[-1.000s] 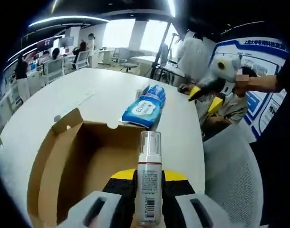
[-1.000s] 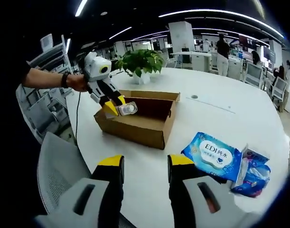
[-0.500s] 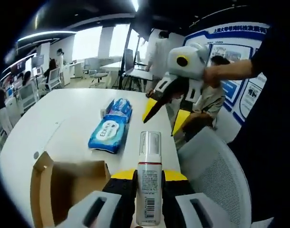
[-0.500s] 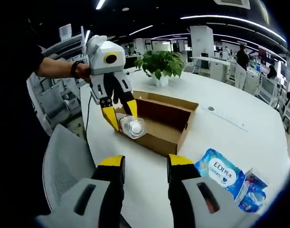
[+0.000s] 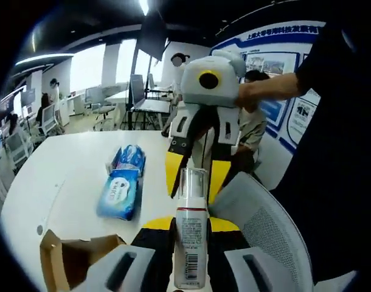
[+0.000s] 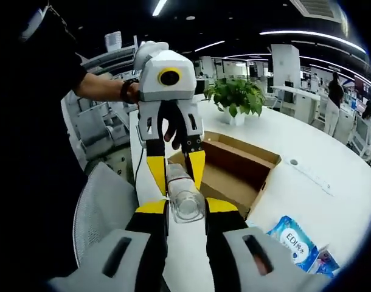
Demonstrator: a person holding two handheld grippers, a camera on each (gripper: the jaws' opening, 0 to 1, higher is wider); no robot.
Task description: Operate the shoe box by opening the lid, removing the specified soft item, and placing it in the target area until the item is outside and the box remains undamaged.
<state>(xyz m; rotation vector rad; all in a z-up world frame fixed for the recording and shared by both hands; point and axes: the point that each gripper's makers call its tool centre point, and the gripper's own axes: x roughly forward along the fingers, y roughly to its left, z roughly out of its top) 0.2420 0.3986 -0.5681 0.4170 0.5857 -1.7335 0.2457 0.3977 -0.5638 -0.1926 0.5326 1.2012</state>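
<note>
Midair, the left claw [image 5: 188,234] is gripping the pump bottle [image 5: 190,243] above the open box [image 6: 234,176] while the right claw [image 6: 187,210] is closing around its cap, risking a drop if either releases early.

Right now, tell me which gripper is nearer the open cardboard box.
Left. The left gripper, clamped on the pump bottle, hangs at the cardboard box's near edge; the right gripper sits further back, its jaws flanking the bottle's cap.
</note>
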